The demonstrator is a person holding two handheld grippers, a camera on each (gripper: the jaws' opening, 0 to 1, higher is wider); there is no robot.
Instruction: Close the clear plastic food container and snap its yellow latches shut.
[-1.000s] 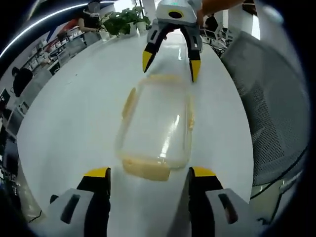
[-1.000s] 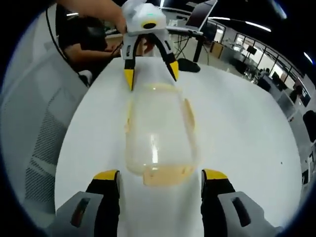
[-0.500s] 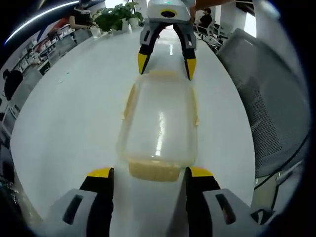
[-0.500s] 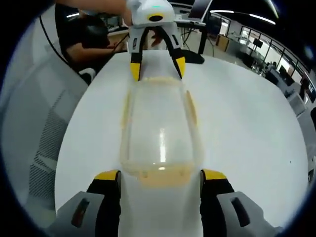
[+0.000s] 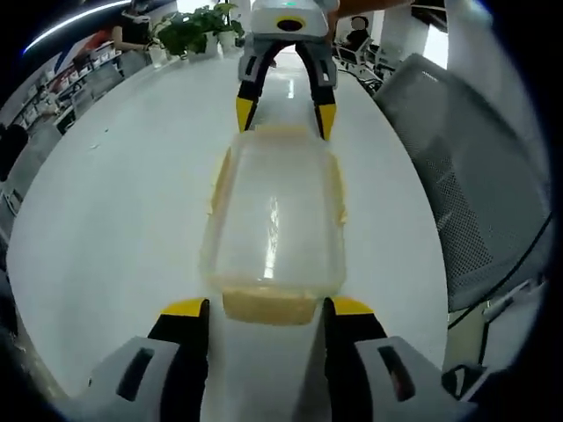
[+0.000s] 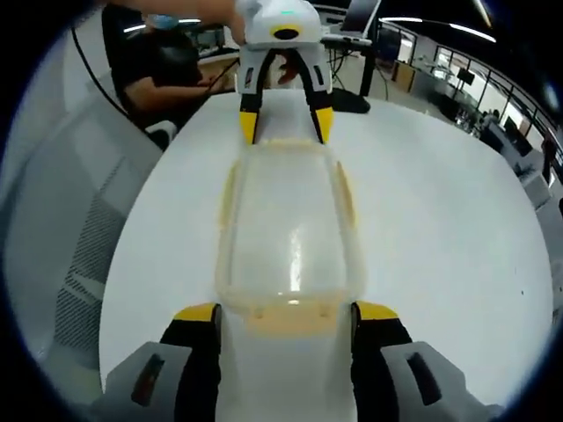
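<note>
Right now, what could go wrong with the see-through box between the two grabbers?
The clear container lies on a smooth white table, so pushing one end might slide it. The left gripper and right gripper are both open at the end latches; uneven pressing might leave one unsnapped.

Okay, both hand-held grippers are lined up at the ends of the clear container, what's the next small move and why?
Probably ease each hand-held gripper forward and press its end latch down. The clear plastic food container lies on the white table with its lid on. The left hand-held gripper and right hand-held gripper are both open, and each straddles a yellow end latch that looks flared outward, apparently not snapped.
</note>
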